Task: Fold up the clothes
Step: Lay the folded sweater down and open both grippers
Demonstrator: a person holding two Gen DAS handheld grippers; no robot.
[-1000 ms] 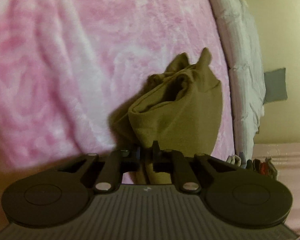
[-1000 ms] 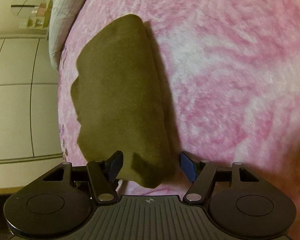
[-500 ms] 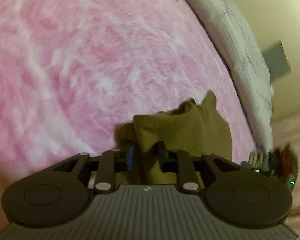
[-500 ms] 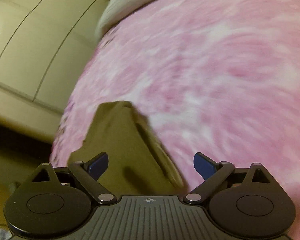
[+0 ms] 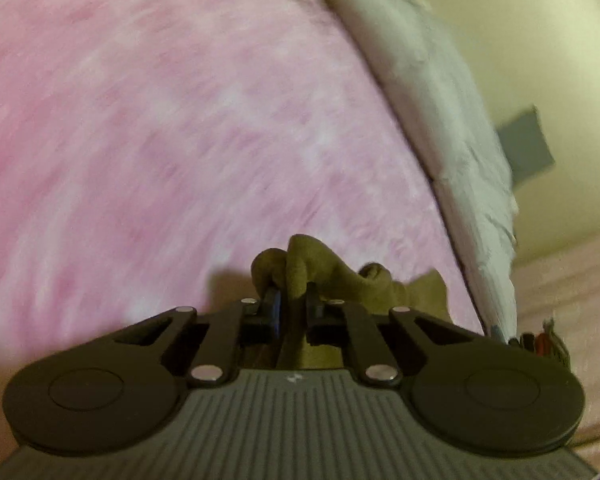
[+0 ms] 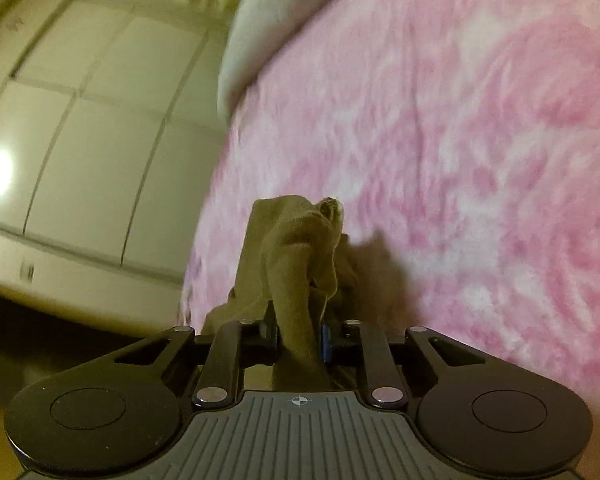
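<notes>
So since a second ago the right gripper (image 6: pixel 300 334) has gone from wide open over the flat garment to clamped on it, and both cameras have tipped up so there's way more bed in view; the left gripper (image 5: pixel 294 308) was already pinching and hasn't let go.

Left one: jaws closed on a bunched wad of the olive garment (image 5: pixel 332 276); cloth pokes up just past the fingertips and trails off to the right of them, low against the pink blanket (image 5: pixel 180 140); more of it runs back under the gripper where I can't see it.

Right one: also clenched, with a thick fold of the same olive cloth (image 6: pixel 296 264) squeezed between the blue pads; fabric rises up ahead of the jaws in a crumpled peak and throws a shadow onto the blanket to its right.

My guess on why: two holds on one piece is how you'd lift it to shake it out or carry an edge over for a fold; can't tell which from this, everything's motion-blurred.

Further out there's a white pillow (image 5: pixel 432 92) along the bed edge, cream wall behind it, and pale cupboard doors (image 6: pixel 80 140) on the right camera's left side.
</notes>
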